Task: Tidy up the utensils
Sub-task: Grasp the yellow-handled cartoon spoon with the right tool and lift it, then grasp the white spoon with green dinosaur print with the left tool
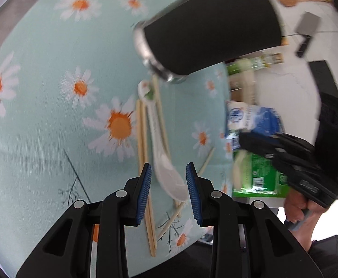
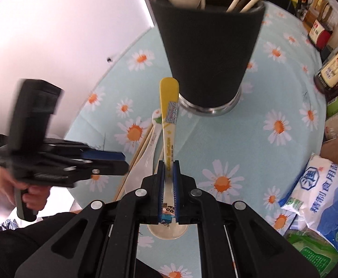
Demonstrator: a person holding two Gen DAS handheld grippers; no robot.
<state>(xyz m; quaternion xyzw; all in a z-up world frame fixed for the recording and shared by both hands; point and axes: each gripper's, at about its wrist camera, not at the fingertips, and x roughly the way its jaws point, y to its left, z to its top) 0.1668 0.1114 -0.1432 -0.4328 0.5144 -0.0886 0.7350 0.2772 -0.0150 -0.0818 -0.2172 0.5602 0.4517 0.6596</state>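
Note:
A black utensil cup (image 1: 210, 30) with a steel base stands on the daisy tablecloth (image 1: 53, 115). In the right wrist view this cup (image 2: 208, 46) holds a white spoon and several chopsticks. A white ceramic spoon (image 1: 159, 139) lies among loose chopsticks (image 1: 142, 139) in front of it. My left gripper (image 1: 168, 169) hovers open over the spoon's bowl, which shows between the blue pads (image 1: 145, 185). My right gripper (image 2: 168, 164) is shut on a yellow-and-white cartoon spoon (image 2: 169, 106), lifted, handle pointing at the cup. The left gripper (image 2: 120, 159) shows at the left.
A blue-and-white salt bag (image 2: 319, 199) and a green packet (image 1: 257, 176) lie at the table's right edge. Jars and boxes (image 2: 331, 71) crowd the far right. More single chopsticks (image 1: 206, 159) lie near the front edge. A person's hand (image 2: 32, 197) holds the left gripper.

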